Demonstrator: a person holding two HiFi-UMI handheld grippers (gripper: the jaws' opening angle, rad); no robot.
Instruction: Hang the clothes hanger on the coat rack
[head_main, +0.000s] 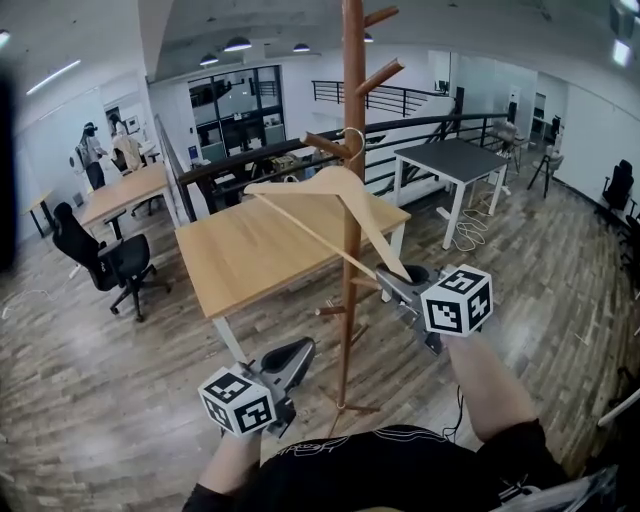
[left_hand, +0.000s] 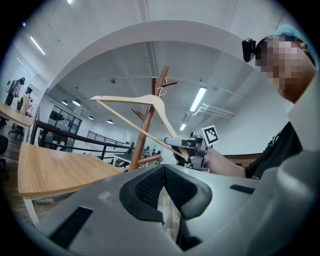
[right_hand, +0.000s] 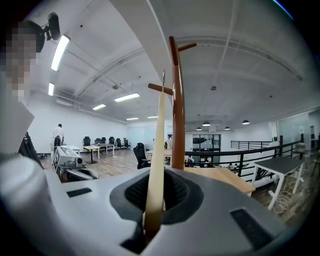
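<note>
right hand-held gripper (head_main: 392, 277): raised, clamps hanger (head_main: 330, 186) (by rack (head_main: 354, 90)) | left hand-held gripper (head_main: 296, 352): low, closed

you have no text, number, brand or sign that can be read anywhere in these views. the nearest thing to print is the black-and-white square patterns on the right marker cube (head_main: 456, 300) of your right gripper (head_main: 392, 283) and on the left marker cube (head_main: 237, 400) of your left gripper (head_main: 300, 352). they are plain blocks of black and white, with no letters or digits in them. a small pale print on your black shirt (head_main: 400, 468), near the lower edge of the head view, is too small to read.
</note>
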